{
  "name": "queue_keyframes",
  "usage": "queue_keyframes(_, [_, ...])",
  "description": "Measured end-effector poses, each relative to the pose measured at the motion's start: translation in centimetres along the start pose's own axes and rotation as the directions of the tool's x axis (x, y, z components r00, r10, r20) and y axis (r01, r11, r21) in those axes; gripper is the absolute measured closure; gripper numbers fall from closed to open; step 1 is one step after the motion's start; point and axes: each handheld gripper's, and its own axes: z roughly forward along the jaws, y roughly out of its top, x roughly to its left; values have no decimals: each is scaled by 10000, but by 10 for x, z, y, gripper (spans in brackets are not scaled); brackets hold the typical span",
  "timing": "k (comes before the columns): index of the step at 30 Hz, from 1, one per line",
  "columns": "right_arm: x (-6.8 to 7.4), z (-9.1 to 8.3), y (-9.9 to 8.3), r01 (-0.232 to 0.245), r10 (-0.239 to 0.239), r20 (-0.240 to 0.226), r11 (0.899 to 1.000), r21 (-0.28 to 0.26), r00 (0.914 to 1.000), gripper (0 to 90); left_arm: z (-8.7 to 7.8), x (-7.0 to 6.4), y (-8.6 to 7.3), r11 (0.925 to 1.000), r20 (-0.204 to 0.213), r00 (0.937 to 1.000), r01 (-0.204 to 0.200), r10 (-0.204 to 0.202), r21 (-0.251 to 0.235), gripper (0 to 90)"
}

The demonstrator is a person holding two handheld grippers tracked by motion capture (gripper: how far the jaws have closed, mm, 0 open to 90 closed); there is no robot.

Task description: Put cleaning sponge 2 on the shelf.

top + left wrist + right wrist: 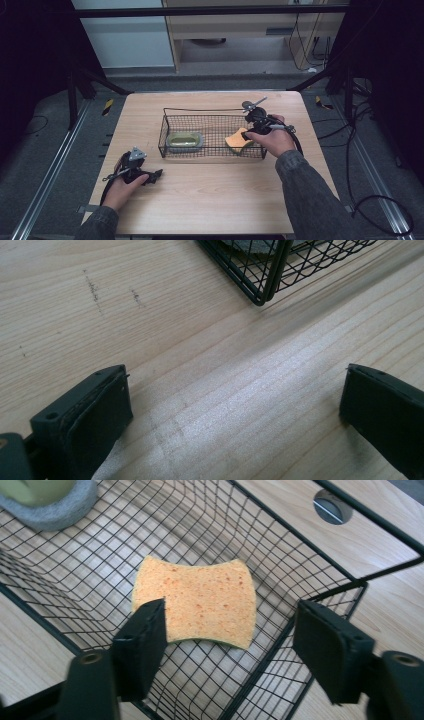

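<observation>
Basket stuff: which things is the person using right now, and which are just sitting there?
In use:
- orange sponge
- wire basket
- right tool, open above the sponge

Just sitting:
- grey-green dish in the basket
- left tool, open over bare table

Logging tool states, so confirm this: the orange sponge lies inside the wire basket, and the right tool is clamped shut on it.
One thing is wrong: the right tool is not clamped shut on the orange sponge. The right gripper view shows its jaws spread wide, above the sponge and apart from it. The sponge does lie inside the wire basket, as you said.
</observation>
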Motion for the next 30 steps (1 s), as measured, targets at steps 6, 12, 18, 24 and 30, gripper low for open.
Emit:
queue_keyframes(6, [-5,-6,-1,-338,345,112,9979,-559,9993,112,0,0,0,10000,0,10000,-1,1,-2,0])
queue_keyframes(12, [-14,-16,-6,-753,794,352,9916,-1050,9962,72,0,0,0,10000,0,10000,2,-2,-4,0])
queue_keyframes(18, [-23,-25,-14,-990,1050,451,9880,-1188,9935,71,0,0,0,10000,1,10000,3,-3,-4,0])
queue_keyframes(24, [-35,-34,-29,-1428,1538,647,9784,-1496,9860,77,0,0,0,10000,0,10000,1,-1,-2,0])
queue_keyframes(30, [-49,-46,-61,-1950,2115,639,9599,-2014,9753,106,0,0,0,10000,0,10000,-1,1,-1,0])
